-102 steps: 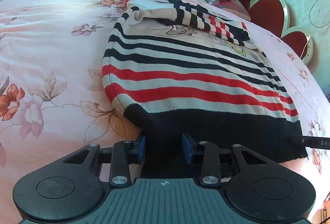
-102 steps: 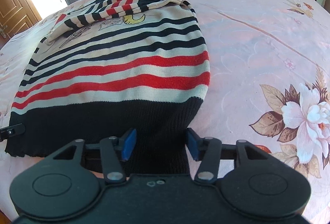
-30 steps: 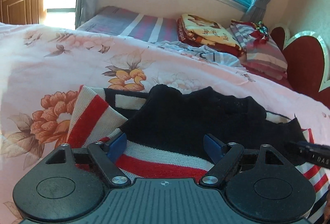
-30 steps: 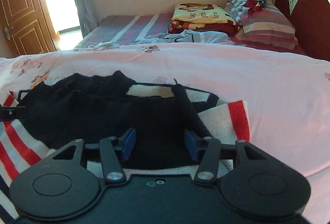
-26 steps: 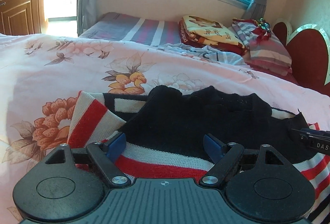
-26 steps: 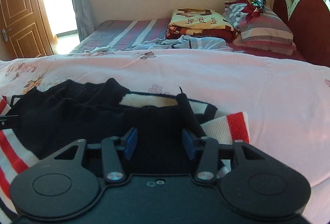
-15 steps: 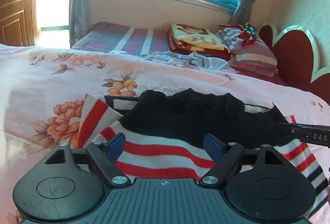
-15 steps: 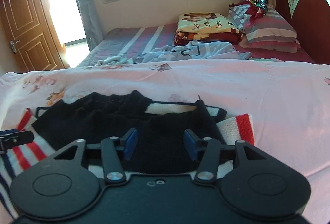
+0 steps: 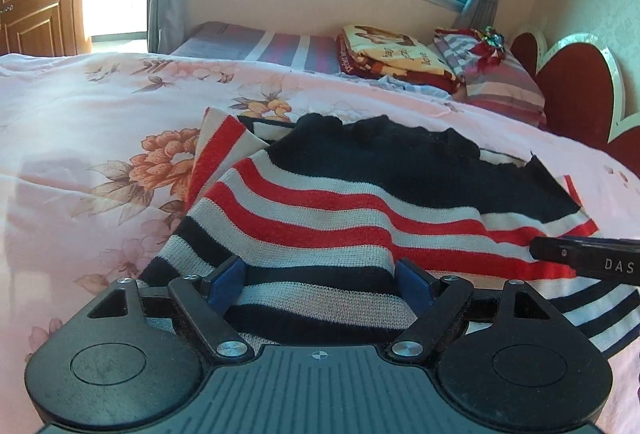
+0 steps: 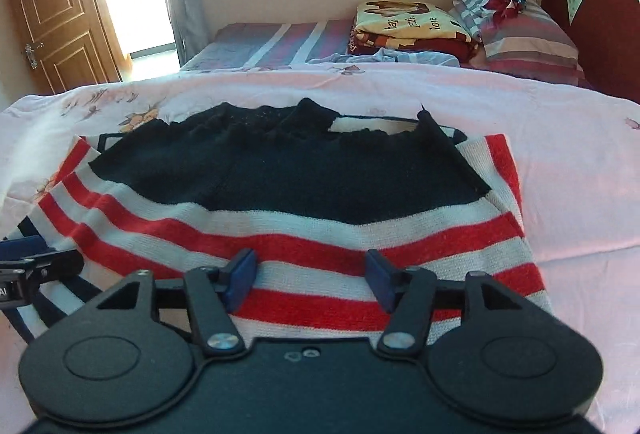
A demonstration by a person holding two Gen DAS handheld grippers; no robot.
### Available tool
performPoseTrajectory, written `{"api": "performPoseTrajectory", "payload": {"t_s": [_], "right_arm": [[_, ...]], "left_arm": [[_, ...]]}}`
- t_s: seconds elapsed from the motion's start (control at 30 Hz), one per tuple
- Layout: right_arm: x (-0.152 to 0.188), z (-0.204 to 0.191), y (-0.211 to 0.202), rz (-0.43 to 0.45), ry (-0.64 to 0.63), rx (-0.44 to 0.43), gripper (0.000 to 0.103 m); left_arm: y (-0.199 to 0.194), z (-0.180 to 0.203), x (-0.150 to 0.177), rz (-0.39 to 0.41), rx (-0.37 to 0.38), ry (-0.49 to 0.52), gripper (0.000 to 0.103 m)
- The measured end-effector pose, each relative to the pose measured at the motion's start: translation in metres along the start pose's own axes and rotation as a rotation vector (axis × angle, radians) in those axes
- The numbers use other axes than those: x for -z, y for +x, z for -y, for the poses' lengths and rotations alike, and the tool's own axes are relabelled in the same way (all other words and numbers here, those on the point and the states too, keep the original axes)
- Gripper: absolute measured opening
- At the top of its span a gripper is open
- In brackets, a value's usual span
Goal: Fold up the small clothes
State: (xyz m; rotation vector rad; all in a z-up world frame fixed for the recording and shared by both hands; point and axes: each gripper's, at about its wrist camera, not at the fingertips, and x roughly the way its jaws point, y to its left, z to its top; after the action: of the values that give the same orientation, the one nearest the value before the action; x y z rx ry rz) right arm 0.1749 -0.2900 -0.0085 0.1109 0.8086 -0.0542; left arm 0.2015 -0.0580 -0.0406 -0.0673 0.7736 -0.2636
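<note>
Sweater (image 9: 360, 218): lower centre of frame, on the bed (image 9: 100, 138), black hem folded up over the stripes.
Left tool (image 9: 320, 284): apart, gripping nothing.
Right tool (image 10: 308, 276): just been opening, pads clear of the knit.
Left: further folds, tidying.

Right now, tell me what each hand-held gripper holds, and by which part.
Nothing is held. The left hand-held gripper and right hand-held gripper, whose jaws have just been opening, stand open over the folded striped sweater.
</note>
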Motion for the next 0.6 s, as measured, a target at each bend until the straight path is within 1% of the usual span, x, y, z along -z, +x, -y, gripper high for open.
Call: {"api": "performPoseTrajectory", "payload": {"t_s": [0.07,0.13,0.17,0.23,0.33,0.47,0.57,0.6], "right_arm": [[0.007,-0.007,-0.019,0.031,-0.005,-0.027,0.057],[0.018,-0.015,-0.028,0.036,-0.062,-0.007,0.057],[0.024,-0.016,-0.028,0.023,-0.086,0.01,0.056],[0.037,-0.01,-0.019,-0.031,-0.101,0.054,0.055],[0.051,0.008,-0.02,0.007,-0.119,0.064,0.055],[0.048,0.018,-0.025,-0.006,-0.072,0.081,0.053],[0.05,0.005,-0.029,-0.01,-0.108,0.116,0.054],[0.05,0.002,-0.033,-0.003,-0.083,0.089,0.054]], "left_arm": [[-0.005,0.0,0.002,0.015,-0.011,0.037,0.082],[0.005,-0.005,0.007,-0.023,-0.038,0.074,0.082],[0.006,-0.008,0.009,-0.019,-0.034,0.073,0.082],[0.002,-0.008,0.013,-0.01,-0.044,0.09,0.082],[-0.002,-0.014,0.017,-0.014,-0.05,0.101,0.082],[-0.008,-0.022,0.021,-0.029,-0.055,0.09,0.082],[-0.018,-0.02,0.015,-0.025,-0.057,0.057,0.082],[-0.024,-0.018,0.013,-0.013,-0.045,0.042,0.082]]}}
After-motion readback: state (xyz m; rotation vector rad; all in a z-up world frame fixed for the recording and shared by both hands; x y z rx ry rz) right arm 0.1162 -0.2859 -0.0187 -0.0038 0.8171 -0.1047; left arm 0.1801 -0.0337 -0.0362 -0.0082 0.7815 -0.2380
